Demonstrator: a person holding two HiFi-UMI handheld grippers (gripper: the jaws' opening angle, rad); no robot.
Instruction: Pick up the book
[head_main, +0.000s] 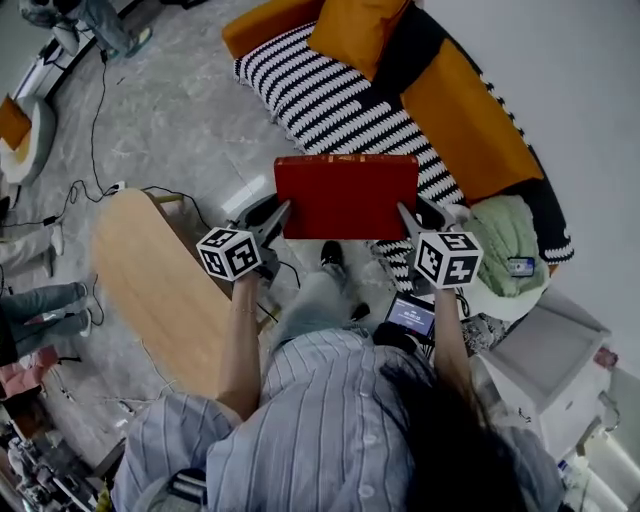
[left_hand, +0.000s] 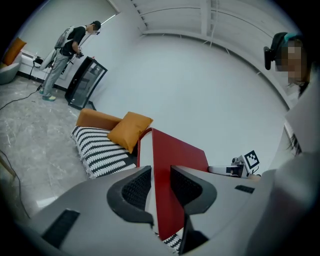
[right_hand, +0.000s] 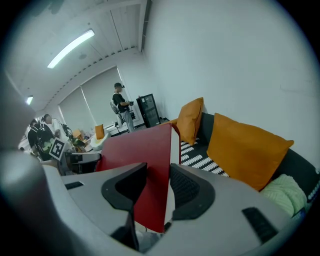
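A grey marble floor (head_main: 170, 110) meets a sofa (head_main: 470, 130) with orange cushions and a striped blanket (head_main: 330, 100). Both forearms reach forward, side by side, with the grippers tipped slightly down. The red book (head_main: 346, 196) hangs in the air over the blanket's near edge. The left gripper (head_main: 280, 215) clamps its left edge and the right gripper (head_main: 408, 215) its right edge, each with pads pressed on the covers.

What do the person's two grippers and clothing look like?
The left gripper and the right gripper are grey, with curved jaws, dark and ribbed inside. Each carries a white cube with black square markers. The shirt is pale blue, thinly striped.
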